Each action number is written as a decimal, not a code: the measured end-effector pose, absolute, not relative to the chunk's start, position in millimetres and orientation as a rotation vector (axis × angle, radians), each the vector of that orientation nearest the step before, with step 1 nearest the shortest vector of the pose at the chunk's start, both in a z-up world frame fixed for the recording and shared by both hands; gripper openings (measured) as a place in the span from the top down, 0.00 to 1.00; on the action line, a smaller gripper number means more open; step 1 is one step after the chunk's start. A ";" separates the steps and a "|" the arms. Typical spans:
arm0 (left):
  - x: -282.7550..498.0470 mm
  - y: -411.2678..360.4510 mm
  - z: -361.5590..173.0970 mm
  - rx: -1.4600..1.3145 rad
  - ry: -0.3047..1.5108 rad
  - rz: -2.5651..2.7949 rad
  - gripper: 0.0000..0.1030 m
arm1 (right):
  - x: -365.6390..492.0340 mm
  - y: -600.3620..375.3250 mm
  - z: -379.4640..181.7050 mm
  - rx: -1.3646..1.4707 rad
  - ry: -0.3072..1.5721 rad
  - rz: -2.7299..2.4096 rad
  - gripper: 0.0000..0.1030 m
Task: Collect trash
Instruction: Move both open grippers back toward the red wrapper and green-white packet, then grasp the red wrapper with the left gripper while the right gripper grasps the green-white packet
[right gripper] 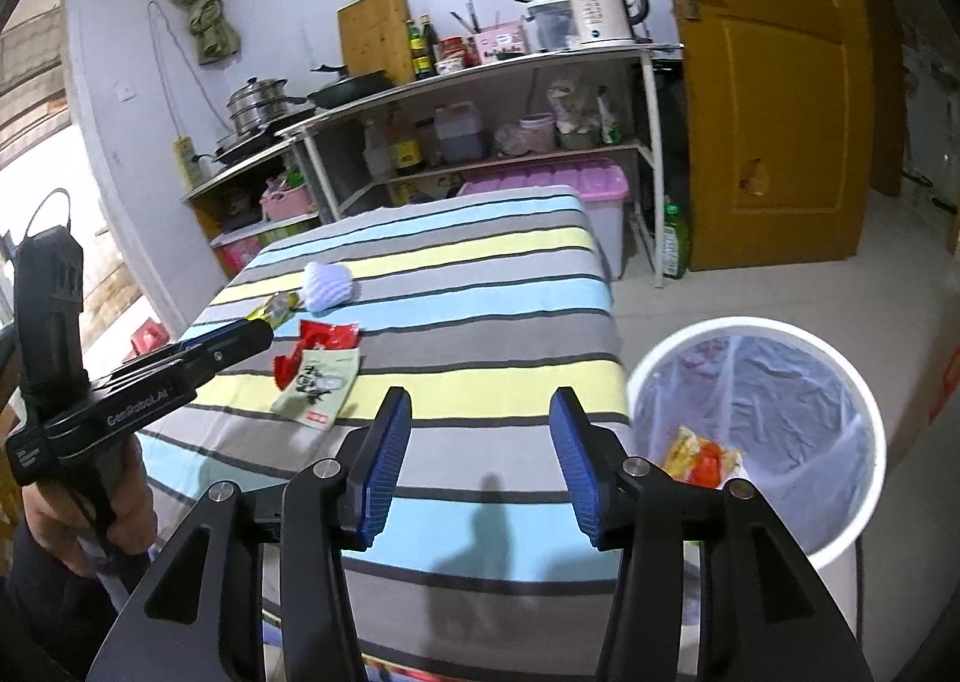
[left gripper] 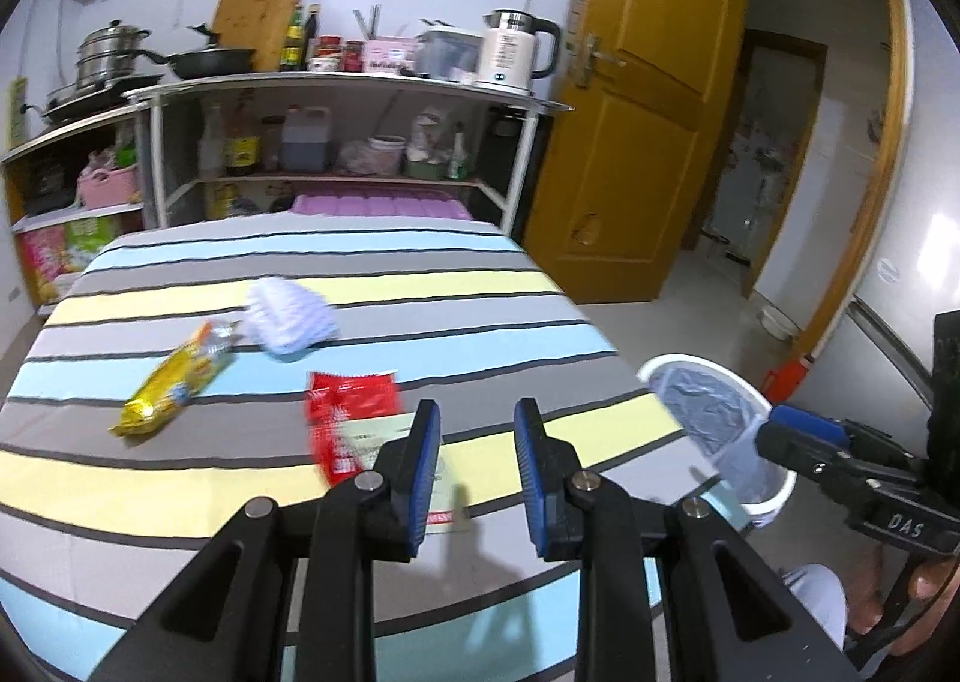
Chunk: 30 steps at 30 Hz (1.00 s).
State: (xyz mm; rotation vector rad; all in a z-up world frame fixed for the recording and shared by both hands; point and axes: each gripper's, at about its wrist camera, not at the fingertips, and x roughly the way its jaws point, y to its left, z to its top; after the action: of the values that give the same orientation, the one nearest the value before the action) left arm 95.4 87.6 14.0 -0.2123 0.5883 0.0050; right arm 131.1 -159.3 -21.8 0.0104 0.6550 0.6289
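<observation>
Red wrapper (left gripper: pixel 351 418) half-hidden by left hand-held gripper (left gripper: pixel 477 460), blurred | both hand-held grippers released, empty

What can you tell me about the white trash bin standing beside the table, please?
The white trash bin is a round, upright plastic tub standing on the tiled floor, right of the striped table. A translucent grey liner bag is folded over its rim. At the bottom lies a yellow and red wrapper. Neither gripper touches the bin in either view.
</observation>
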 end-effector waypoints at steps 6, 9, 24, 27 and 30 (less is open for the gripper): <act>88.6 118.9 3.4 -0.235 0.602 0.064 0.74 | 131.6 -135.2 -23.1 -0.018 0.666 0.661 0.52; 89.0 127.7 -3.0 -0.246 0.614 0.076 0.72 | 132.8 -125.1 -23.6 -0.033 0.671 0.676 0.52; 118.5 144.4 -39.7 -0.267 0.764 0.113 0.72 | 142.2 -96.8 -35.0 -0.069 0.702 0.698 0.52; 122.1 145.2 -40.9 -0.267 0.776 0.106 0.72 | 145.3 -92.0 -37.4 -0.071 0.709 0.704 0.52; 127.4 144.5 -42.8 -0.264 0.802 0.111 0.72 | 147.7 -88.4 -39.5 -0.072 0.715 0.709 0.52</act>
State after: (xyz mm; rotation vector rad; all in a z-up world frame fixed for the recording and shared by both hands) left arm 127.4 144.5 -42.8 -0.2637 0.8020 0.1113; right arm 147.7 -88.4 -39.5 -0.0715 0.7153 0.7087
